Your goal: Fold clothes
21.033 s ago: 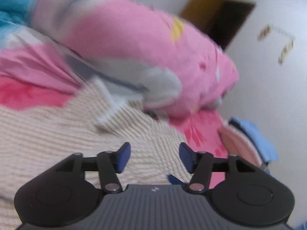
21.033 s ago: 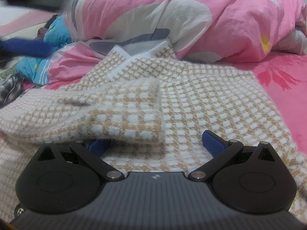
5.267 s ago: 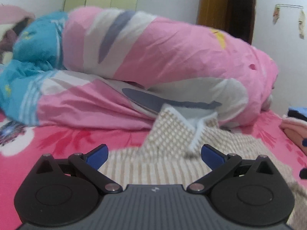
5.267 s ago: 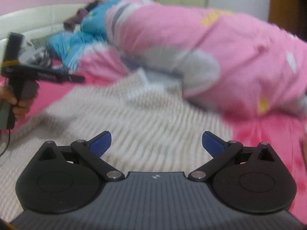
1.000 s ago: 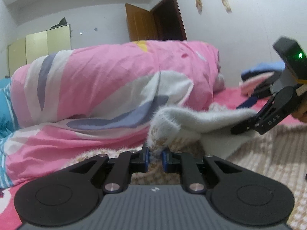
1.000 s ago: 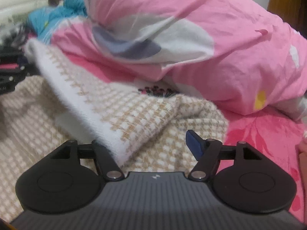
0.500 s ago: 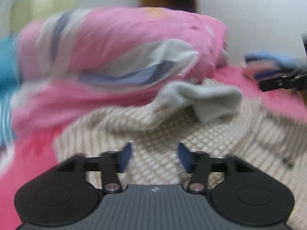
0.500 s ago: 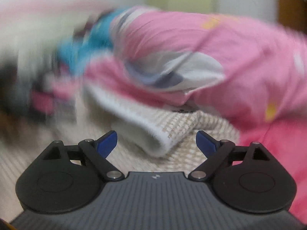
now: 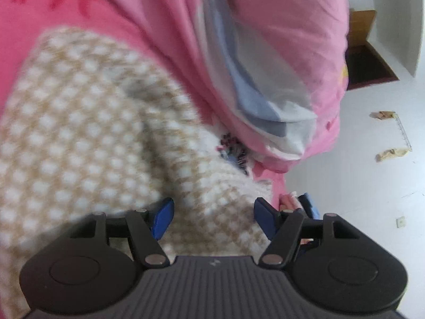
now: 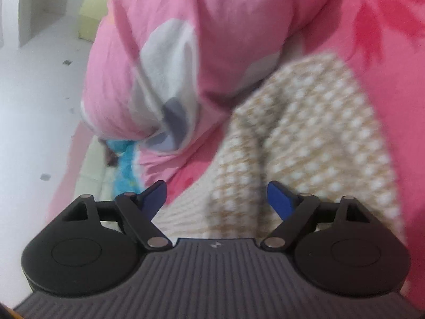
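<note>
Sweater, beige-and-white check knit: lies doubled over on the bed against the pink duvet, released a second ago by left gripper and right gripper, fingers now spread and empty—one fold apparently laid, further folds likely remaining.

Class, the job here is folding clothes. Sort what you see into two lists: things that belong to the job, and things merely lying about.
Belongs to the job:
- checked sweater, lying on the bed
- left gripper, jaws open
- right gripper, jaws open

Just lying about:
- pink duvet, bunched behind the sweater
- pink bedsheet
- blue bedding
</note>
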Tool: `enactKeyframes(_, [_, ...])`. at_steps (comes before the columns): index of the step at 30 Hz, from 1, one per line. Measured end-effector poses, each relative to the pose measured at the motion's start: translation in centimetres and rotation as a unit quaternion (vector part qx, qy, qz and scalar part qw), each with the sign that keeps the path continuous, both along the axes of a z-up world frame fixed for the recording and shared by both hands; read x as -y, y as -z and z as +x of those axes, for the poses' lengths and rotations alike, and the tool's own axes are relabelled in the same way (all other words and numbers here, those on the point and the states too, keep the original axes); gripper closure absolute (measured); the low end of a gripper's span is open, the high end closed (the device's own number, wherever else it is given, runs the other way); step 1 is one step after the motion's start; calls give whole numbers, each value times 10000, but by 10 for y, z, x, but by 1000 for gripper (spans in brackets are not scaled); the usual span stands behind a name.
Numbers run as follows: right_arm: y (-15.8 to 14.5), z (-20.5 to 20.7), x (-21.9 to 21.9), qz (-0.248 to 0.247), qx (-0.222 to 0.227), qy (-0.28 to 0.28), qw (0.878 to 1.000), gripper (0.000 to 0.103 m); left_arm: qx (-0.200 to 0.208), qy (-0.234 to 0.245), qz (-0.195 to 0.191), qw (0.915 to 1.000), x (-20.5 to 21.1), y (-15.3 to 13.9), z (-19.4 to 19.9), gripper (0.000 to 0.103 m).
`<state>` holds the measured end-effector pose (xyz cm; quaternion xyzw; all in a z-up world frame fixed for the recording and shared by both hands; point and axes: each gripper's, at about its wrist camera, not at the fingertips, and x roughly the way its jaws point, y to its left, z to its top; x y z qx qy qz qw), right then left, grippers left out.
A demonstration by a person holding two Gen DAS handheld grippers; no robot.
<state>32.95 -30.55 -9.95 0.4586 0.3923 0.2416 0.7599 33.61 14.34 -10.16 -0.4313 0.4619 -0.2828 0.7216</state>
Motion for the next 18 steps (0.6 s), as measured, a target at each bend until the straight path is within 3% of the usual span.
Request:
enactKeyframes(2, [2,7,-11,31,-65,-234,9997,37,30,54,-2,10000,5,-1,4,62])
enactKeyframes(4, [3,13,-21,-230,-39,-317,9992,66,210,35,380,9991,9,-6,10,78])
enactKeyframes(5, [0,16,-22,-214,13,-243,9995,84,415,0,543,9977,9,-12,13,80])
enactKeyframes(7, [-7,20,-19,-48,262,-70,9996,88,844,-55,741,9937,7,-24,17,81])
enactKeyframes(10, [-14,20,-21,-112,493,-47,9987,89,775,187,926,9925,9,-16,15,79])
enactKeyframes(11, [-10,17,-23,-260,437,-68,9987,89,664,337,968,9925,11,-9,13,75])
enactKeyframes(14, [15,9,-23,-321,-45,-194,9993,84,630,377,925,9930,8,3,3,74])
enactKeyframes(16, [16,1,-25,-341,70,-233,9991,84,797,326,1004,9912,8,-2,-2,76])
enactKeyframes(18, [8,-8,-28,-456,323,-286,9980,91,1145,316,1384,9832,10,-16,-6,85])
